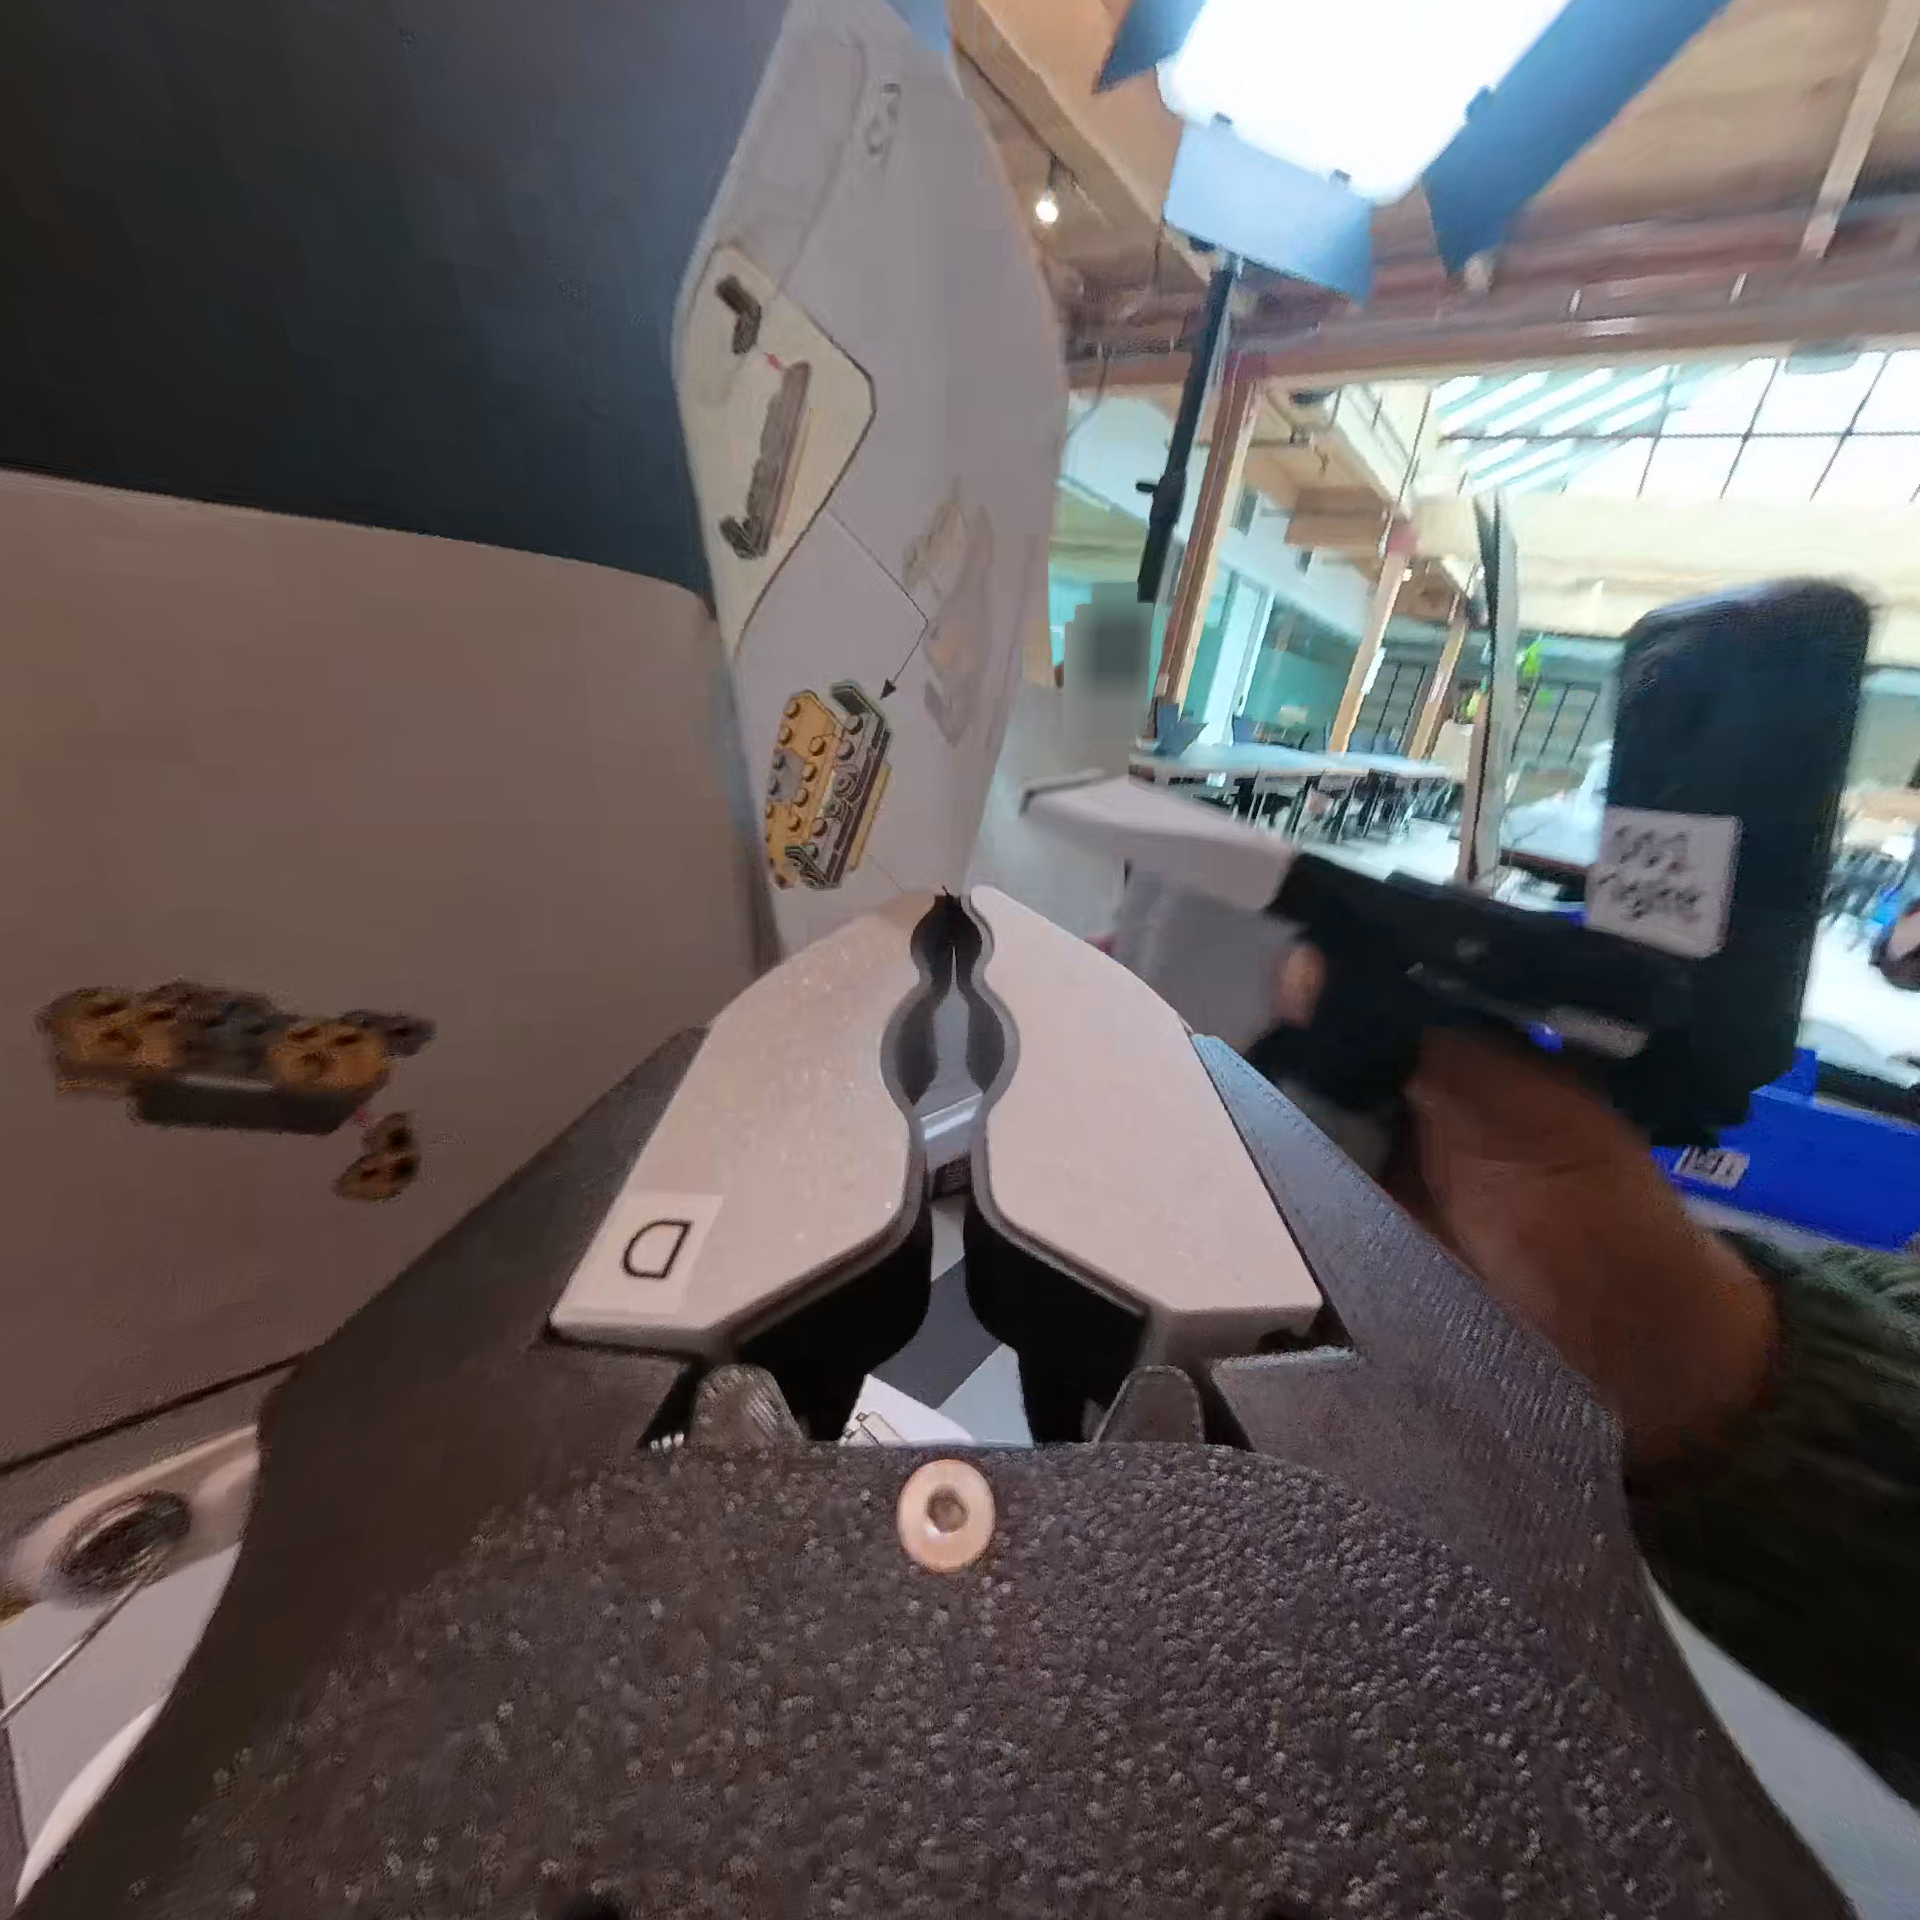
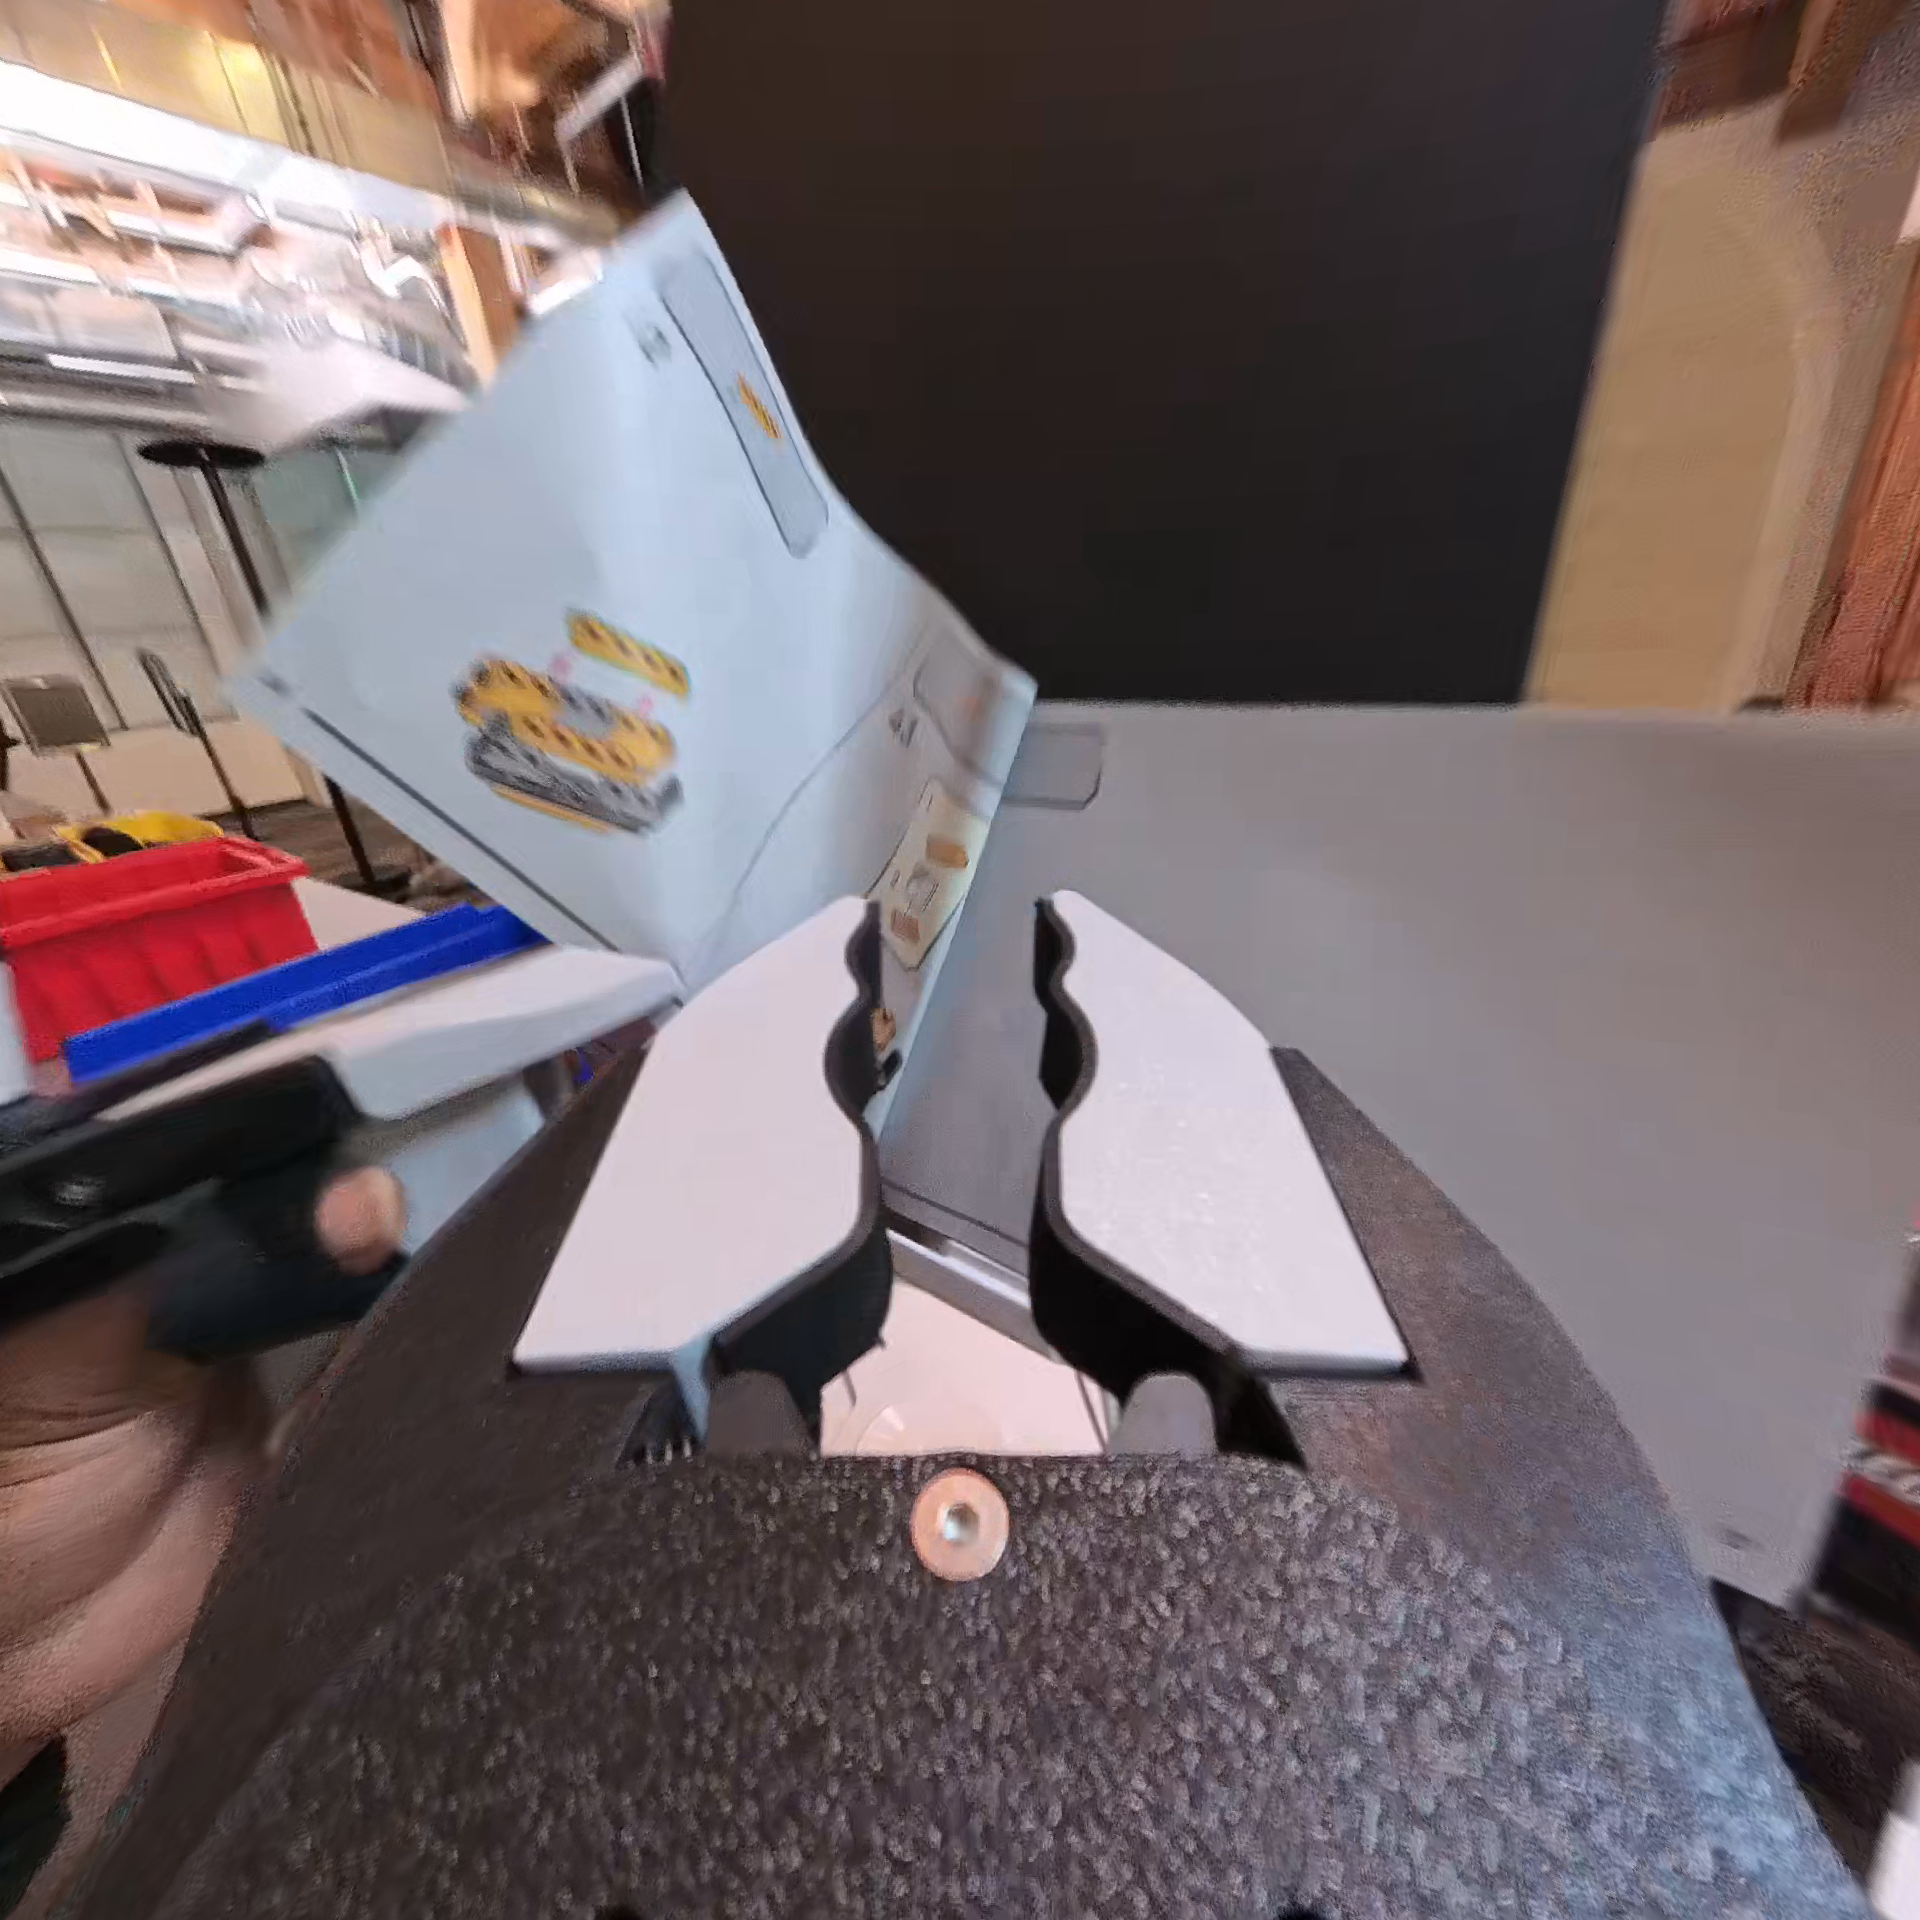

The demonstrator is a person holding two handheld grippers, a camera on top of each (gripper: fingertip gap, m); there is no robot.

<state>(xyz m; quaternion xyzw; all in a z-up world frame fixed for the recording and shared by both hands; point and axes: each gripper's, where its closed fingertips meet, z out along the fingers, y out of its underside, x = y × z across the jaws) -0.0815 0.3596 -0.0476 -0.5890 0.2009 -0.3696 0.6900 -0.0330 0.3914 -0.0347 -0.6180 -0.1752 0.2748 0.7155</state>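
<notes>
Left claw (image 1: 948,906): its 2 grey fingers (image 1: 821,1039) are clenched, tips meeting on the lower edge of a raised page (image 1: 883,582) of a pale booklet of building-brick assembly drawings; the page stands nearly upright from the tips and curls away toward the top of the left wrist view. A facing page (image 1: 343,935) of the same booklet spreads to the left of this claw, carrying a blurred drawing of yellow and dark bricks. Right claw (image 2: 954,920): released, its 2 fingertips (image 2: 1132,1039) standing apart; the raised page (image 2: 665,623) passes between them, lying close along the inner face of the left-hand finger, while a clear gap separates it from the right-hand finger; whether it touches the left-hand pad cannot be told. The other side of the booklet (image 2: 1455,987) fills the area right of this claw. Each wrist view shows the opposite gripper's black body held in a hand (image 1: 1558,1195), at the right edge of the left view and at the left edge of the right view (image 2: 94,1455). Background: a white desk (image 2: 499,1029) bearing a red bin (image 2: 156,925) and a blue bin (image 2: 301,987); a dark panel (image 2: 1195,343) behind the booklet; a bright overhead lamp (image 1: 1351,83).
</notes>
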